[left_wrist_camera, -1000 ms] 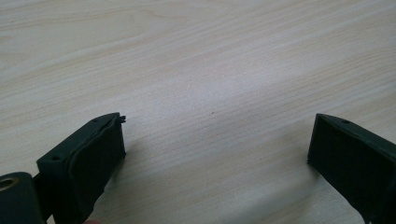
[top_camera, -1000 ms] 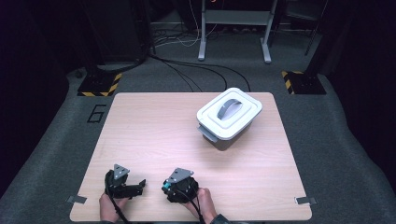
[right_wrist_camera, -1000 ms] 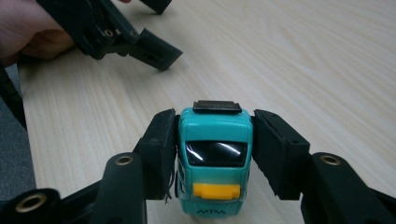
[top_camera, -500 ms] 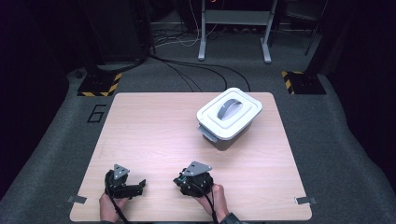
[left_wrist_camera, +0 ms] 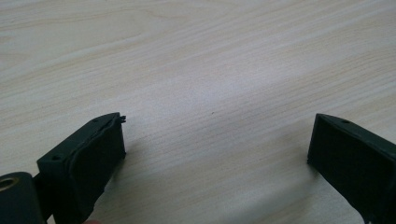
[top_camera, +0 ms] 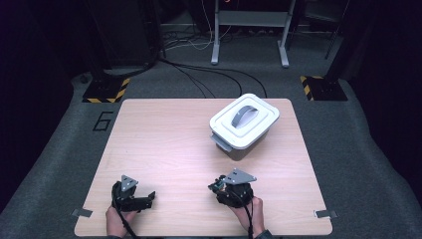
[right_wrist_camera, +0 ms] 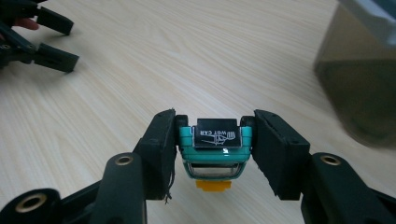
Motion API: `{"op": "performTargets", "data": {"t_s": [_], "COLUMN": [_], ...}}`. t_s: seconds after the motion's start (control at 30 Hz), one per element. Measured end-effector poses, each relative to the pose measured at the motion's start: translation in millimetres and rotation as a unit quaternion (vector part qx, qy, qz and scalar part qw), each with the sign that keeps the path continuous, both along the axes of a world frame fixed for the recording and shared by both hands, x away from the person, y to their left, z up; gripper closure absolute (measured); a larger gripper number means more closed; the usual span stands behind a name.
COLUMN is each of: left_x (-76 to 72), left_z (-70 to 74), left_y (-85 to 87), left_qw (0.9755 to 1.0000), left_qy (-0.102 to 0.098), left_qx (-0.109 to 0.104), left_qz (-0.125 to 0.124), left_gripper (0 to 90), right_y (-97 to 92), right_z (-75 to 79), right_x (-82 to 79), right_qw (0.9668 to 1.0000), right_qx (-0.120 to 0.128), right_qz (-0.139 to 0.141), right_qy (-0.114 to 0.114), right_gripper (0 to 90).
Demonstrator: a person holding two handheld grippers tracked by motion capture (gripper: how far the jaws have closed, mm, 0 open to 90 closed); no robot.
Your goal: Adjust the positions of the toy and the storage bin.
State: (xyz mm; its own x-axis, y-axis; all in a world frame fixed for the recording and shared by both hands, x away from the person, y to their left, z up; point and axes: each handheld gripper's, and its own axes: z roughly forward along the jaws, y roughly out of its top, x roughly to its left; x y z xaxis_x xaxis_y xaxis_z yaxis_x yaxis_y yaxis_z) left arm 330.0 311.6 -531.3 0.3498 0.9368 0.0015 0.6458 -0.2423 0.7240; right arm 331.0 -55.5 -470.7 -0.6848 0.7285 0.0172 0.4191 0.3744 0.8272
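Right claw pinches a teal toy car; left claw is spread over bare table.

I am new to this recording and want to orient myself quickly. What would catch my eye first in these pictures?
First, the white lidded box with a grey handle, standing on the far right part of the wooden table. Then the right gripper at the near edge, shut on a small teal toy car with a black roof. The left gripper, near the front left corner, has its jaws wide open over bare wood.
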Motion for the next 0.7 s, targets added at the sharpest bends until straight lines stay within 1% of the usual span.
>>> {"op": "performTargets", "data": {"t_s": [0.07, 0.1, 0.13, 0.23, 0.4, 0.5, 0.57, 0.7], "left_x": [0.0, 0.0, 0.0, 0.1, 0.2, 0.2, 0.2, 0.2], "left_z": [0.0, 0.1, 0.1, 0.0, 0.0, 0.0, 0.0, 0.0], "left_y": [0.1, 0.1, 0.1, 0.1, 0.0, 0.0, 0.0, 0.0], "left_qw": [1.0, 1.0, 1.0, 1.0, 1.0, 1.0, 1.0, 1.0], "left_qy": [0.0, 0.0, 0.0, -0.001, -0.001, -0.001, -0.001, -0.001], "left_qx": [0.0, 0.0, 0.0, 0.0, 0.0, 0.0, 0.0, 0.0], "left_qz": [0.0, 0.0, 0.0, -0.001, 0.0, -0.001, -0.001, -0.001], "left_gripper": [3.6, 3.6, 3.6, 3.7, 3.7, 3.7, 3.7, 3.7], "right_y": [-9.0, -18.0, -18.0, -31.7, -52.0, -65.5, -71.1, -87.4], "right_z": [0.7, 2.2, 2.2, 4.4, 5.9, 5.9, 6.2, 6.5], "right_x": [0.3, -0.3, -0.3, -0.9, -1.0, -0.7, -1.0, -1.8], "right_qw": [1.0, 0.9998, 0.9998, 0.9992, 0.9979, 0.9967, 0.996, 0.9936], "right_qx": [0.003, 0.005, 0.005, 0.012, 0.013, 0.016, 0.016, 0.019], "right_qz": [-0.007, -0.019, -0.019, -0.037, -0.063, -0.08, -0.088, -0.111], "right_qy": [0.0, -0.002, -0.002, -0.004, -0.004, -0.002, -0.003, -0.007], "right_gripper": [49.8, 49.8, 49.8, 49.8, 49.8, 49.8, 49.8, 49.8]}}
